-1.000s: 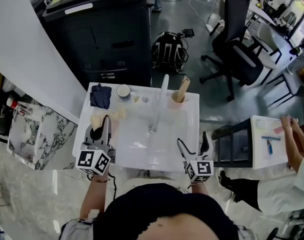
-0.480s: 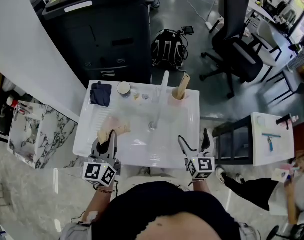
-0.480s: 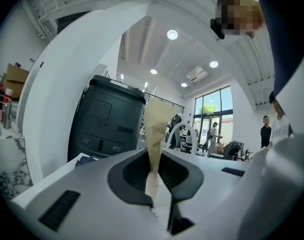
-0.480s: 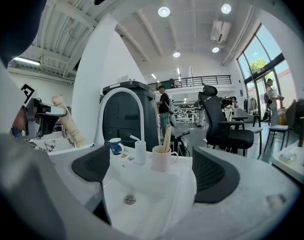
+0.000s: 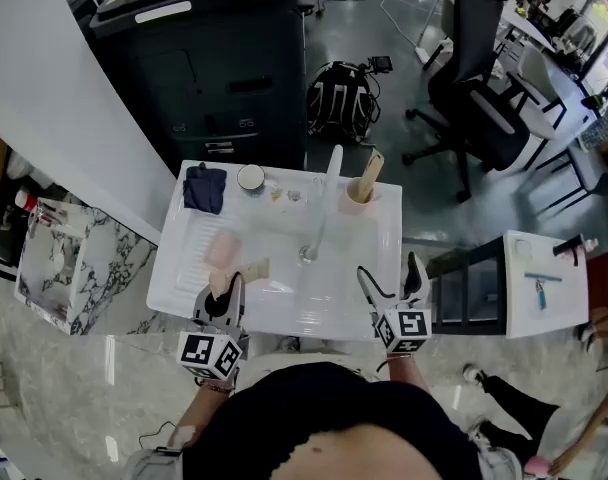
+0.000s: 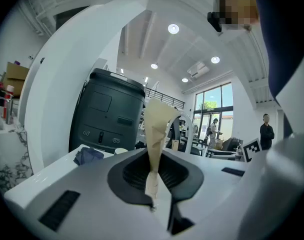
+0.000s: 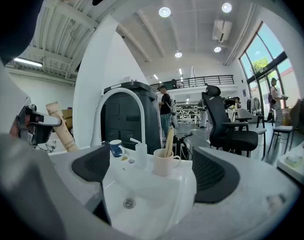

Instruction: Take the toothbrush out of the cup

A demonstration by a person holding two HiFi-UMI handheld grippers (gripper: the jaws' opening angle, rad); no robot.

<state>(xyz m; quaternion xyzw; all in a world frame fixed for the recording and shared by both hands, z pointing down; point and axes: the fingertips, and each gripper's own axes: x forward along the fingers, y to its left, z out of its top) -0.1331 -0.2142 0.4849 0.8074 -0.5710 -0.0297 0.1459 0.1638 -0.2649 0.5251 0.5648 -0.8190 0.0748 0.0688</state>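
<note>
the sink (image 5: 314, 303) and its faucet (image 5: 322, 203) are glossy white. a dark navy cloth (image 5: 203, 189) lies by a white mug (image 5: 250, 178) with blue print. the cup (image 5: 358, 198) is pale pink, with a tan packet (image 5: 368, 172) in it. the toothbrush (image 5: 248, 270) has a beige paper wrap with faint dark print. the left gripper (image 5: 227, 280) and right gripper (image 5: 388, 268) are light grey with black-and-white square markers, and their fingers (image 7: 92, 166) have dark grey ribbed pads. the printer (image 5: 209, 68), backpack (image 5: 339, 98) and office chair (image 5: 484, 78) are black. the side counter (image 5: 54, 268) is white marble with grey veins, and the floor (image 5: 384, 63) is shiny grey.
</note>
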